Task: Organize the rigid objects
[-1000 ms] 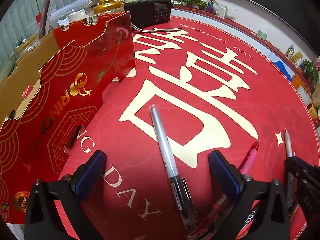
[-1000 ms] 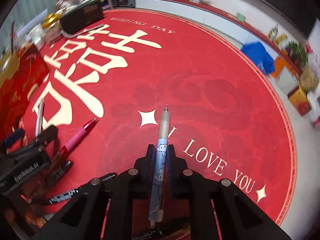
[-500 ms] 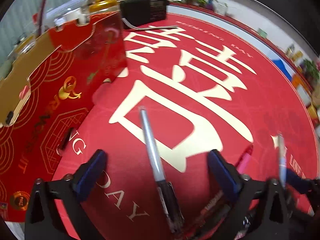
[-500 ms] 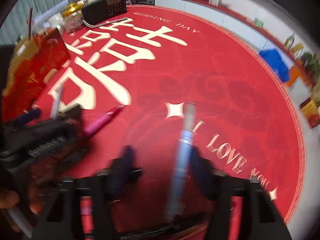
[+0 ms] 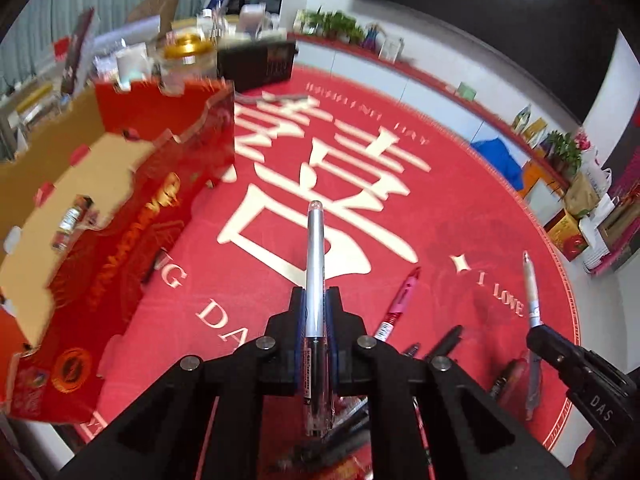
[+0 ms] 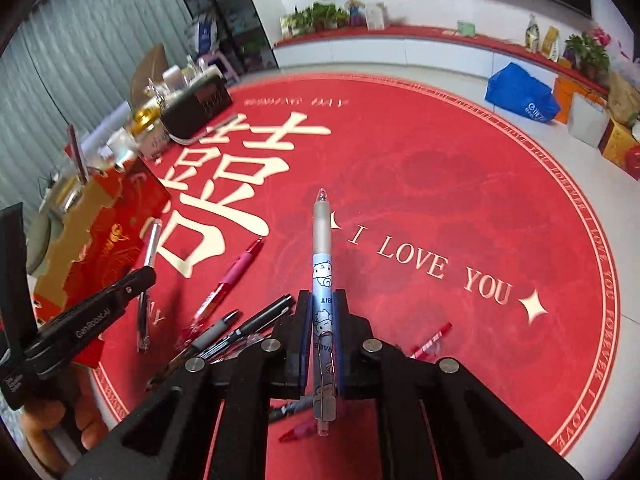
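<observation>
- Left wrist view: the left claw is clamped on the silver pen, which juts forward between its fingers above the red mat; a second ago the pen lay loose between spread fingers. The red box stands left, blurred.
- Right wrist view: the right claw pinches the blue cartoon pen, apparently raised off the mat, as before. The pink pen lies left.
</observation>
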A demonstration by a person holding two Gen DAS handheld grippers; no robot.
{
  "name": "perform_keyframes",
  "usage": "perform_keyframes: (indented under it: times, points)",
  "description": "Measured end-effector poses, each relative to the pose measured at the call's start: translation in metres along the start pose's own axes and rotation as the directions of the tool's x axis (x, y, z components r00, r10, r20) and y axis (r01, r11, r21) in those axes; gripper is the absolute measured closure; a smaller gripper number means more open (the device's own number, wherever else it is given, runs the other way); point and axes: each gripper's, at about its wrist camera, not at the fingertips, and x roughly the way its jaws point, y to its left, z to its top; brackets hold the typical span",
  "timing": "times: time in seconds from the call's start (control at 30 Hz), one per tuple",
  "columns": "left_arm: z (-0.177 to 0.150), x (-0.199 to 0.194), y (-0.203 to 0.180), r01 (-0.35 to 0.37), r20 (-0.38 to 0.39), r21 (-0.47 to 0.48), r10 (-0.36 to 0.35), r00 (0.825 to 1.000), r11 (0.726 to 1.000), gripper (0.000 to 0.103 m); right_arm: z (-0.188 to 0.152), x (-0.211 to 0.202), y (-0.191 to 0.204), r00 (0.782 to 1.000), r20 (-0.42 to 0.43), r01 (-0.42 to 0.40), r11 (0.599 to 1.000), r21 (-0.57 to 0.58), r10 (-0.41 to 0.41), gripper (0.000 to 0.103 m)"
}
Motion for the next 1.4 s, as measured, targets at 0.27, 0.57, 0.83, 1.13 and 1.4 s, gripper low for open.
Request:
perform_keyframes:
  times: [0.27, 0.57, 0.83, 1.13, 1.4]
  points:
    - [-0.027, -0.043, 0.002, -0.055, 0.061, 0.005, 0.055, 0.997, 0.998, 0.093, -0.023, -0.018, 0.004, 0.998, 0.038, -0.05, 0.998, 0.046, 0.049, 0.092]
    - [-0.053, -0.06, -0.014, -0.107, 0.075, 0.083, 0.101, 0.992, 0.991, 0.093, -0.045, -0.017, 0.006, 1.0, -0.003, -0.031, 0.999, 0.032, 0.031, 0.093]
    - [-0.054, -0.062, -0.016, -0.103, 0.078, 0.086, 0.096, 0.992, 0.991, 0.093, -0.051, -0.017, 0.003, 1.0, -0.017, -0.012, 0.999, 0.034, 0.012, 0.092]
    - [-0.055, -0.063, -0.017, -0.099, 0.077, 0.089, 0.092, 0.993, 0.991, 0.093, -0.053, -0.016, 0.007, 1.0, -0.027, -0.009, 1.0, 0.02, 0.01, 0.092]
    - [-0.056, -0.064, -0.018, -0.093, 0.075, 0.094, 0.086, 0.993, 0.991, 0.093, -0.053, -0.015, 0.008, 0.999, -0.032, -0.005, 1.0, 0.018, 0.006, 0.092]
